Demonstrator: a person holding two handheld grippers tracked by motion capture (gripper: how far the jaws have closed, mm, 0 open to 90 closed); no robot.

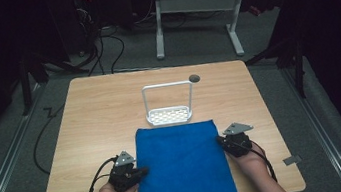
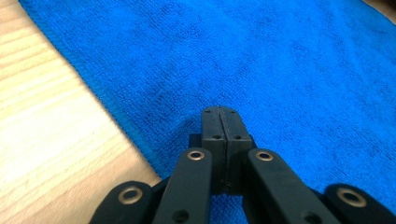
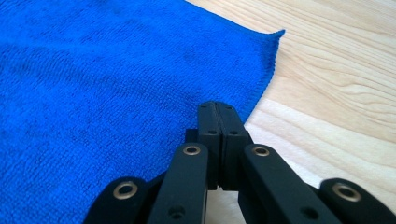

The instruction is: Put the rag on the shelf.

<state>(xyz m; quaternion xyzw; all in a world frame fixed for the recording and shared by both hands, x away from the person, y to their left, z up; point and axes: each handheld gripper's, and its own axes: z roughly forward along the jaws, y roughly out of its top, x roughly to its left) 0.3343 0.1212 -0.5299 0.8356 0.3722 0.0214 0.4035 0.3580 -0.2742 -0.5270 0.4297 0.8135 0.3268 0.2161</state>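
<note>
While both sets of jaws sit pressed together empty, left gripper (image 1: 141, 171) and right gripper (image 1: 221, 142) flanking the flat blue towel (image 1: 182, 165): approach step, next likely opening over each edge.

White wire rack (image 1: 168, 107) upright on wooden table (image 1: 100, 116), beyond mid-table.
</note>
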